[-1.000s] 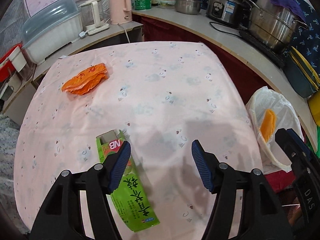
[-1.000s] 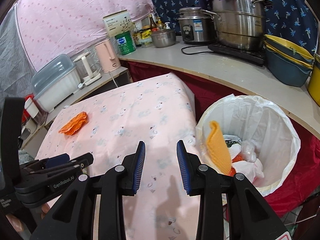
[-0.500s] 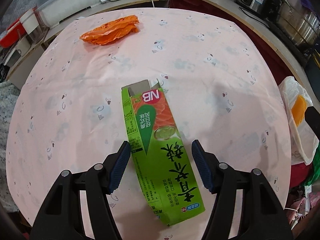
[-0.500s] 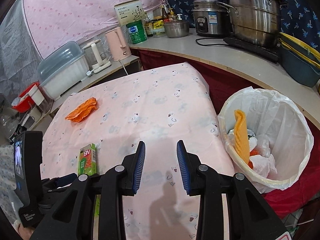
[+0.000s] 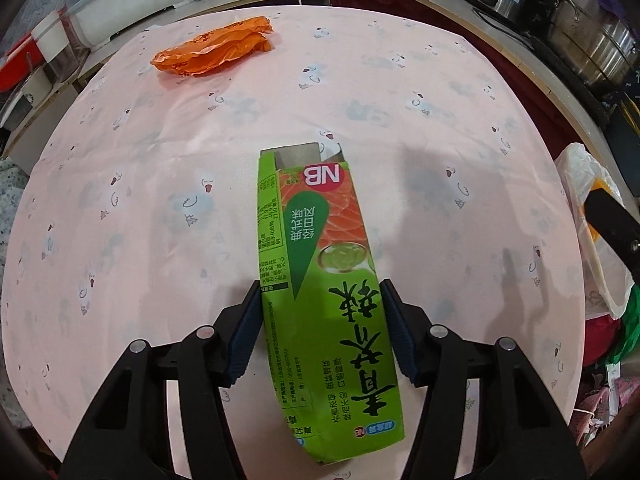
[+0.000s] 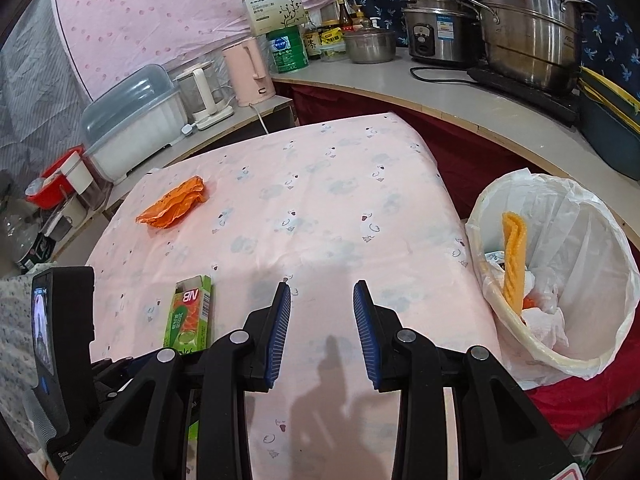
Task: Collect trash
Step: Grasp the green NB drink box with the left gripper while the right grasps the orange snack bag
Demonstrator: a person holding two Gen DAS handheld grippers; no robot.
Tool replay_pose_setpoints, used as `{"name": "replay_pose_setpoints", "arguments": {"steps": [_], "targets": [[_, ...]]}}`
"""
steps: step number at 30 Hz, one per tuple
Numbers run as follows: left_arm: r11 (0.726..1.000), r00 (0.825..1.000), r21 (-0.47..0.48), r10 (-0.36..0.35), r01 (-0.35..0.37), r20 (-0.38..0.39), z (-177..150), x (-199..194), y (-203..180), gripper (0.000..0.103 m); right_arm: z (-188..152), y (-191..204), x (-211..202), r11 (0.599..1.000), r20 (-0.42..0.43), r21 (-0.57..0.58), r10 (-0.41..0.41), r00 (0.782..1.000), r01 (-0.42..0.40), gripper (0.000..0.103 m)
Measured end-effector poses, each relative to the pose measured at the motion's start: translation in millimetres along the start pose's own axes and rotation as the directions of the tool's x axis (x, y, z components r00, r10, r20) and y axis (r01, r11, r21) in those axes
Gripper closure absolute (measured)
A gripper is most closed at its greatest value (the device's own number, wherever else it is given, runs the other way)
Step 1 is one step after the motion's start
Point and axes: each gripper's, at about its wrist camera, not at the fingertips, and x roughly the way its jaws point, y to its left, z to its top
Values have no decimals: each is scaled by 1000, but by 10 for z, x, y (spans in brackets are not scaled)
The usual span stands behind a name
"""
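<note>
The flat green cardboard carton point(image 5: 320, 280) lies on the pink-clothed worktop point(image 5: 400, 100) between the closing jaws of the left tool point(image 5: 322, 320), pads at its long edges. The right tool point(image 6: 322, 322) hangs released and empty. A crinkled orange wrapper point(image 5: 216, 46) lies well apart.

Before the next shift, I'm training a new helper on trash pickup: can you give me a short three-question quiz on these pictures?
1. True or false: the green carton lies flat on the table between the fingers of the left tongs.
2. Which piece of trash lies near the far corner of the table? A) orange wrapper B) glass bottle C) tin can
3. Fill in: the right tongs hold ____, and the bin stands to their ____ in the right wrist view.

Key: 1 true. 2 A. 3 nothing; right.
</note>
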Motion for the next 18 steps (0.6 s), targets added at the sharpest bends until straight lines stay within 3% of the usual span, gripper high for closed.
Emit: {"name": "replay_pose_setpoints", "arguments": {"steps": [8,18], "targets": [[999,998,-29,14,-13,61,87,-214,242,51,59,232,138,999,-17,-40,21,1000,-22,71],[989,987,-132,80,-62,137,467,-396,964,51,321,914,513,985,-45,-111,125,991,-129,71]]}}
